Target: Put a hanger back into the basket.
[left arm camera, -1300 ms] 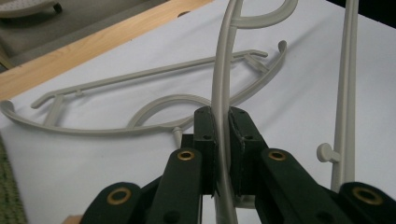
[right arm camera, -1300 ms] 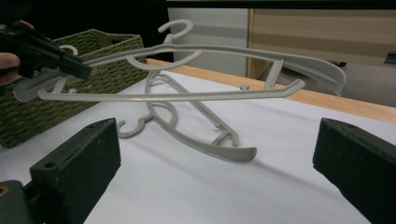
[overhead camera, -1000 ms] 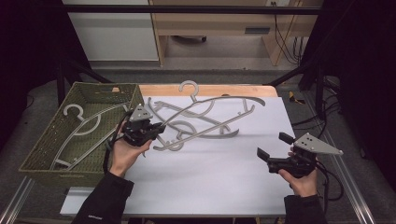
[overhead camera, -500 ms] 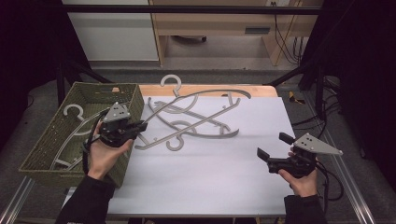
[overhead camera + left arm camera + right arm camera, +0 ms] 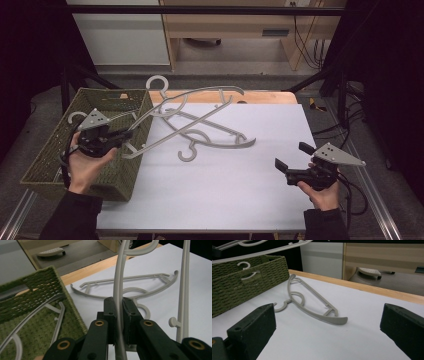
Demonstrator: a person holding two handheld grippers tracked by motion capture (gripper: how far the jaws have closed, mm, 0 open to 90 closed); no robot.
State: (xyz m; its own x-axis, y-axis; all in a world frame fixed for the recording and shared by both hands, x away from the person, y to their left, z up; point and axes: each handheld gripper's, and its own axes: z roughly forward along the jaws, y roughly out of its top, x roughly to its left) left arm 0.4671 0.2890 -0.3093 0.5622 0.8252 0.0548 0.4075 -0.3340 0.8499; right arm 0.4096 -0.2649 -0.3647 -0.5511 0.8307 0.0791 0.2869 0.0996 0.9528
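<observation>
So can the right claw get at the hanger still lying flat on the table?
Probably yes: the right claw is open and empty, and the flat hanger lies ahead of it across bare table.

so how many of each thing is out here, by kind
hangers: 3 (held hanger, table hanger, basket hanger)
basket: 1
grippers: 2 (left gripper, right gripper)
total: 6
</observation>
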